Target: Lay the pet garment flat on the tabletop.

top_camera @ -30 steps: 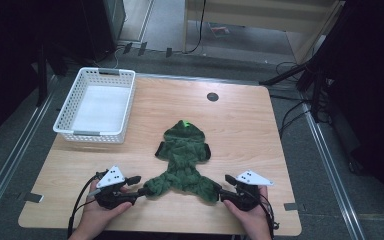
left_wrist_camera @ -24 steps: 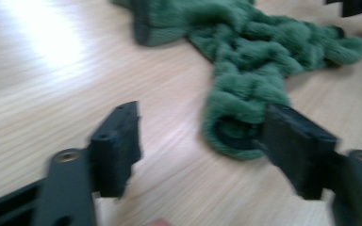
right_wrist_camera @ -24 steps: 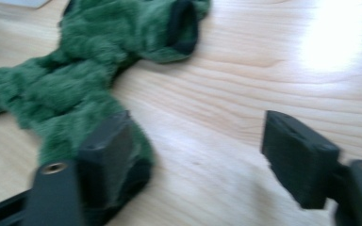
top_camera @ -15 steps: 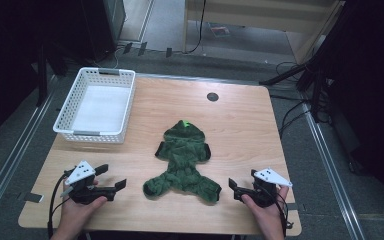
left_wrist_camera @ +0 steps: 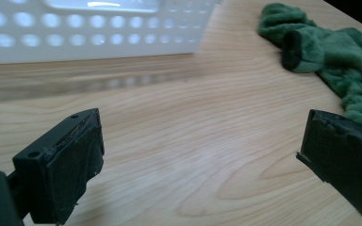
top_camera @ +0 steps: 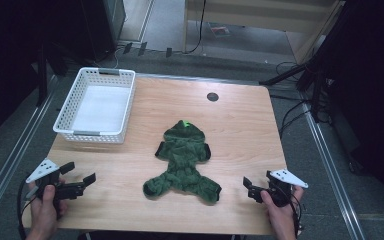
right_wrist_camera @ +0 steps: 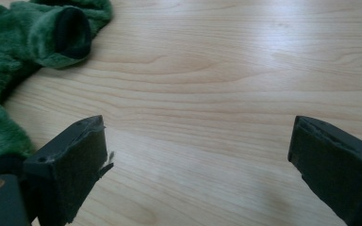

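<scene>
We are finding the left gripper (top_camera: 82,181) at the near left corner of the surface (top_camera: 240,130), its jaws standing wide apart over bare wood; they have just been opening, and nothing is lying between them. The right gripper (top_camera: 248,189) is sitting at the near right edge in the same condition: jaws spread, just opened, gripping nothing.

Between the two, and well apart from each, the green plush garment (top_camera: 182,162) is lying flat near the middle of the surface, hood pointing away from the person and both leg cuffs pointing toward the near edge. In the left gripper view one dark cuff opening (left_wrist_camera: 293,52) is facing the jaws; in the right gripper view the other cuff (right_wrist_camera: 70,33) is lying ahead and to the side.

We are judging these risks:
- The pile is thick and slack, so a shallow bite on a cuff is likely to catch fluff alone and slip.
- A lift by one gripper ahead of the other would be skewing the spread shape.
- Dragging across the wood could be bunching the legs.

Farther off, the white basket (top_camera: 95,134) is standing at the far left, empty; a carry toward it risks a trailing leg snagging its rim.
</scene>
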`<state>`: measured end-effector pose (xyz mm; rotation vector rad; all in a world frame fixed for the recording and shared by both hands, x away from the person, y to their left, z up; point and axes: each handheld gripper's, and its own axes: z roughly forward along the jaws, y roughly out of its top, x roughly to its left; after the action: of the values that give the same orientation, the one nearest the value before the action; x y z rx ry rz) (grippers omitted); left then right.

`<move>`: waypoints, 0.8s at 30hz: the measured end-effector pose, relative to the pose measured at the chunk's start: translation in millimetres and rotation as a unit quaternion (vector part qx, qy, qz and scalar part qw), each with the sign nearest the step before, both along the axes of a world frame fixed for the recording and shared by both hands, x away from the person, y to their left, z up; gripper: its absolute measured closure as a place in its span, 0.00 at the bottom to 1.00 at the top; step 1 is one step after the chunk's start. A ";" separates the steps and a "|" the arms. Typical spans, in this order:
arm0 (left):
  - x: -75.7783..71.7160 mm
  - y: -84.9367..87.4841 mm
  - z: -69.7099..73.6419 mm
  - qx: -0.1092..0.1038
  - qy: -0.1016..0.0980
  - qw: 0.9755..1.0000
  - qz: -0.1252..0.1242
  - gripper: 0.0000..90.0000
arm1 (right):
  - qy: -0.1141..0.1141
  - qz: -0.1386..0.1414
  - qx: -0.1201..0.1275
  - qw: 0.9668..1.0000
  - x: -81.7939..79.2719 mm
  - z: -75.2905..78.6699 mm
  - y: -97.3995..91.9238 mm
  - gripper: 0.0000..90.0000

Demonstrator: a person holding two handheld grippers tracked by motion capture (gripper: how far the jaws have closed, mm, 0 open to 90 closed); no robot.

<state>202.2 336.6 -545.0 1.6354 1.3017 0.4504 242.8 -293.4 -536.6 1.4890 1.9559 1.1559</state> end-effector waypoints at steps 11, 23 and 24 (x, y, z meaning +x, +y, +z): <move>-10.2 44.2 -1.3 -0.001 -0.002 0.998 0.057 0.00 | 0.007 -0.035 0.004 0.999 -3.9 -6.1 -33.9 0.06; -11.5 57.1 -2.8 0.014 -0.005 0.997 0.077 0.00 | 0.006 -0.047 0.012 0.999 -12.2 -8.8 -48.6 0.06; -11.2 56.8 -3.3 0.015 -0.004 0.997 0.076 0.00 | 0.007 -0.045 0.010 0.999 -11.8 -9.5 -47.6 0.06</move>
<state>191.1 393.4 -548.3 1.5641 1.4255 0.5694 231.1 -341.0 -546.1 1.5832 1.8713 1.1327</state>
